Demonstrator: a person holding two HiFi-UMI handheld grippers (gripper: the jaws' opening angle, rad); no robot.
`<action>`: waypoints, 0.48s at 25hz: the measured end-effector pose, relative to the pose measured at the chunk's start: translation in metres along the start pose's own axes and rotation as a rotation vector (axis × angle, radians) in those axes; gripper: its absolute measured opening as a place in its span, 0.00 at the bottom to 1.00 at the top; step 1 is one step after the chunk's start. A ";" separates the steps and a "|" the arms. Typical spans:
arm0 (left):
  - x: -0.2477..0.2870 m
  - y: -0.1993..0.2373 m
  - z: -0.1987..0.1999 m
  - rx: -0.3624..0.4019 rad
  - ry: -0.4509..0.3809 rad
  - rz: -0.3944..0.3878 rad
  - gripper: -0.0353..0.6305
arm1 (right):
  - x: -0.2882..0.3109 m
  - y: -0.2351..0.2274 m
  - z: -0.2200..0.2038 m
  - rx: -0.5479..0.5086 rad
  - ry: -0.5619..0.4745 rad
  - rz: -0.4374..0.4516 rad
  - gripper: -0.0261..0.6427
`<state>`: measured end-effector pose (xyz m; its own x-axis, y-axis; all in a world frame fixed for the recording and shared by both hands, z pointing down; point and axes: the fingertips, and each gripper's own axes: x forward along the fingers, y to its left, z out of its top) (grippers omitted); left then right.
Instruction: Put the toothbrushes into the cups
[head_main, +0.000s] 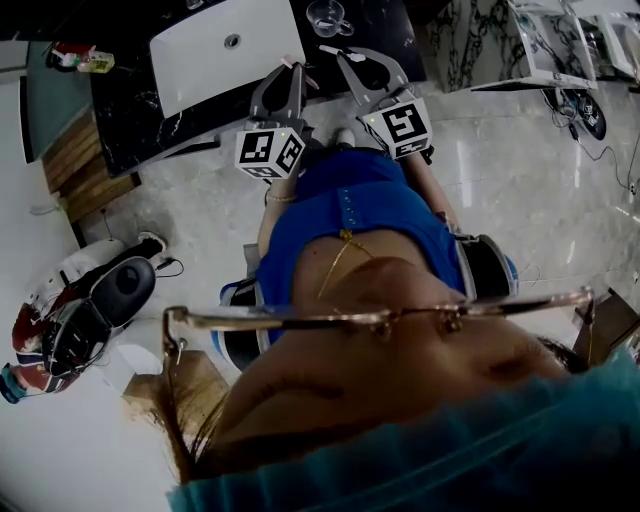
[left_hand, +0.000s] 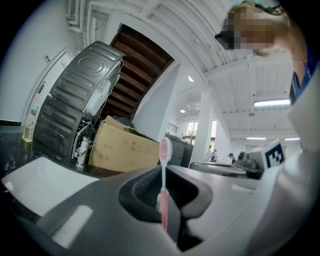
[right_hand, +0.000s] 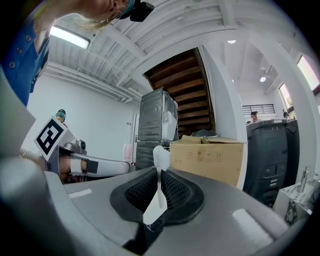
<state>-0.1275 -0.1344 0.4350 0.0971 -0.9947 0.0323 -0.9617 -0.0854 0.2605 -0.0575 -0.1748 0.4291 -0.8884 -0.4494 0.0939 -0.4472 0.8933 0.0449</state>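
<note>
Left gripper (left_hand: 166, 172): jaws were narrow, clamped on the handle of a pink brush (left_hand: 164, 150).
Pink brush: stood upright between the pads, its head above the jaw tips, bristles facing right in the left gripper view.
Right gripper (right_hand: 159, 175): jaws were narrow, clamped on a white brush (right_hand: 161, 156).
White brush: stood upright in the pads, its head clear above the jaw tips.
Both grippers: sat side by side and apart, their tips over the near edge of the counter (head_main: 150, 110), the left one nearer the basin.
Cup (head_main: 328, 17): clear glass, stood on the counter, past the right gripper's tip; no brush was in it.
Basin (head_main: 225, 45): white, lay on the counter, left of the cup.
Box (right_hand: 207, 157): cardboard, stood beyond the counter, in both gripper views.
Appliance (left_hand: 80, 105): grey metal, stood just beside the box, beyond the counter.
Person (head_main: 350, 215): in a blue top, stood at the counter's near side, behind the grippers.
</note>
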 end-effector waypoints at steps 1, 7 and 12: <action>0.002 0.002 0.000 -0.001 0.002 0.001 0.08 | 0.001 -0.002 -0.002 0.003 0.003 -0.001 0.07; 0.018 0.023 0.001 -0.018 0.012 -0.013 0.08 | 0.021 -0.011 -0.005 0.010 0.015 -0.030 0.07; 0.040 0.035 0.009 -0.016 0.033 -0.073 0.08 | 0.039 -0.021 -0.004 0.020 0.027 -0.085 0.07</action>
<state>-0.1598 -0.1773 0.4369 0.1752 -0.9835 0.0447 -0.9477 -0.1562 0.2785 -0.0820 -0.2113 0.4358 -0.8441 -0.5233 0.1171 -0.5231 0.8516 0.0342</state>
